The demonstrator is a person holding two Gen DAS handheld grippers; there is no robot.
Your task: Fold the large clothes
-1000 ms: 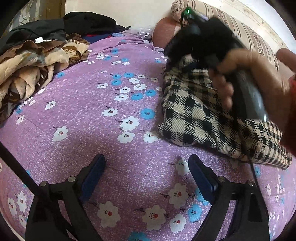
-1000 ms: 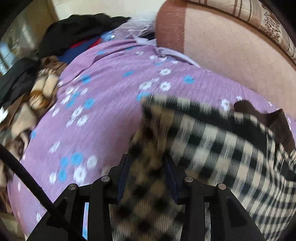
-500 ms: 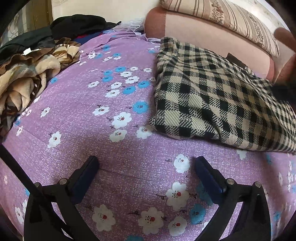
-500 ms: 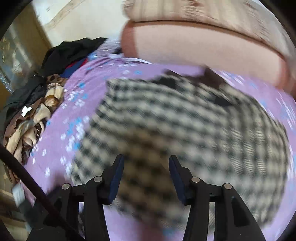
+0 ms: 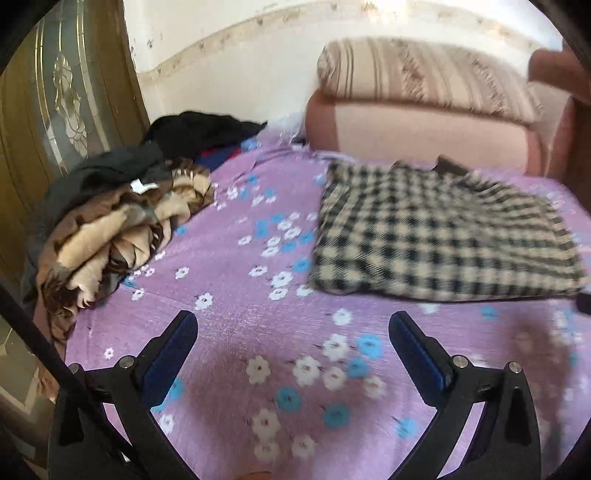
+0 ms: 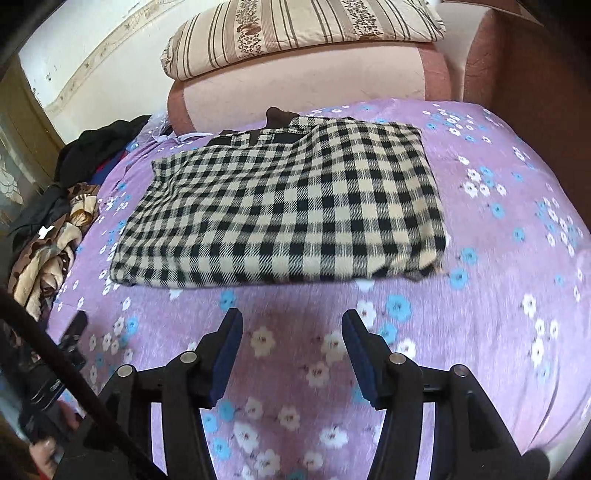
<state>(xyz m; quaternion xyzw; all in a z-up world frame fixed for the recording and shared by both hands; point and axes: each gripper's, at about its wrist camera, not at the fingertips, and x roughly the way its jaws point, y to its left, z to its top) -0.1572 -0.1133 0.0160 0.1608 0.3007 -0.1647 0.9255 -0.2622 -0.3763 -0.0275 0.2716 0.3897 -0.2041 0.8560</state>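
Observation:
A black-and-cream checked garment [image 6: 288, 210] lies folded into a flat rectangle on the purple flowered bedsheet [image 6: 491, 295]; the left wrist view shows the same garment [image 5: 443, 236] at the right. My right gripper [image 6: 291, 325] hovers over the sheet just in front of the garment's near edge, its jaws opening with nothing between them. My left gripper [image 5: 291, 325] stands wide open over bare sheet [image 5: 236, 302], to the left of and nearer than the garment, holding nothing. The left gripper's body, in a hand, shows at the lower left of the right wrist view.
A heap of brown, cream and black clothes [image 5: 122, 221] lies at the bed's left edge, with dark garments [image 5: 199, 129] behind it. A pink cushion [image 6: 295, 85] and a striped pillow [image 6: 303, 29] stand behind the checked garment. A wooden door [image 5: 55, 110] is at the left.
The right gripper let go of the checked garment, which it gripped a second ago, and pulled back off it. The left gripper rose and drew back, widening its view of the bed.

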